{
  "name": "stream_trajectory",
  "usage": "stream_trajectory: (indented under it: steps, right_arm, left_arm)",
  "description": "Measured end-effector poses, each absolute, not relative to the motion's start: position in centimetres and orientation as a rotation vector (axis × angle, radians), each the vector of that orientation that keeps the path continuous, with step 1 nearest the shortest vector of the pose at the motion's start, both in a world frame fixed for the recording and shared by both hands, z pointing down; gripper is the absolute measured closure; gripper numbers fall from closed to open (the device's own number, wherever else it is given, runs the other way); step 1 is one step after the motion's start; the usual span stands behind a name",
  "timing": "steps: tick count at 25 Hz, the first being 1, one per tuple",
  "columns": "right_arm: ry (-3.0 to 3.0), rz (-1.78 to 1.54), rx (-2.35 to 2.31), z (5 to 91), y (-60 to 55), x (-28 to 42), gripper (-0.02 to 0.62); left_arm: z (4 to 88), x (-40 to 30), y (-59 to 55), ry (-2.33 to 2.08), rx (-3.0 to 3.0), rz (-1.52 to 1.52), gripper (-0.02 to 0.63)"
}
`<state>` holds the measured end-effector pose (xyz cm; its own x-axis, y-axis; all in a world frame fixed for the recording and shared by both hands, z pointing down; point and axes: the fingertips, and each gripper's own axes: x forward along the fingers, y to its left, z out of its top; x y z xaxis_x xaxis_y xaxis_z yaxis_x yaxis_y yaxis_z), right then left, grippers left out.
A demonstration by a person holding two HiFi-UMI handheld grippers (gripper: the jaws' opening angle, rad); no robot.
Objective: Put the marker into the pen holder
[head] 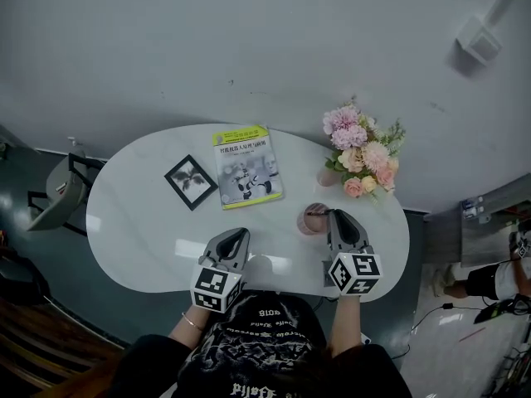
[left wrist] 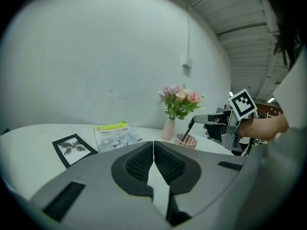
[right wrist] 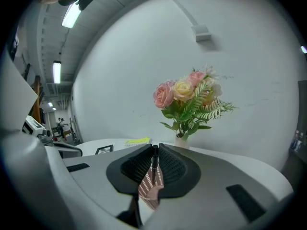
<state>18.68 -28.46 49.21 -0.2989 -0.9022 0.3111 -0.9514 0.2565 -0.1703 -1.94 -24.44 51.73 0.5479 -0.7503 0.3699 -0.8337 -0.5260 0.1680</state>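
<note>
My right gripper is shut on a thin black marker and holds it over the pink slotted pen holder on the white table. In the left gripper view the marker slants down from the right gripper, and its lower end reaches the mouth of the pen holder. My left gripper hovers near the table's front edge, left of the holder, shut with nothing between its jaws.
A vase of pink and yellow flowers stands just behind the holder. A green-topped booklet and a black-framed picture lie on the table's far left half. A chair stands off the left end.
</note>
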Motion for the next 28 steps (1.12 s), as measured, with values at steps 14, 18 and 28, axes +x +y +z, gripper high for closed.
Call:
stream_trajectory:
  steps: [14,18,28]
  right_arm:
    - [-2.362,0.627,1.701,52.2,-28.6,18.6,0.529]
    - [-2.328,0.653,1.681,53.3,-28.6,18.7,0.529]
    - [-2.303,0.764,1.737,54.4,-28.6,19.7,0.523]
  left_arm:
    - [52.4,-1.8,-24.6,-1.319,2.434,0.374,0.581]
    - [52.4,-1.7,-24.8,-1.322,2.434,0.383,0.581]
    - [52.3,-1.2,-24.7,-1.32,2.436,0.402,0.581]
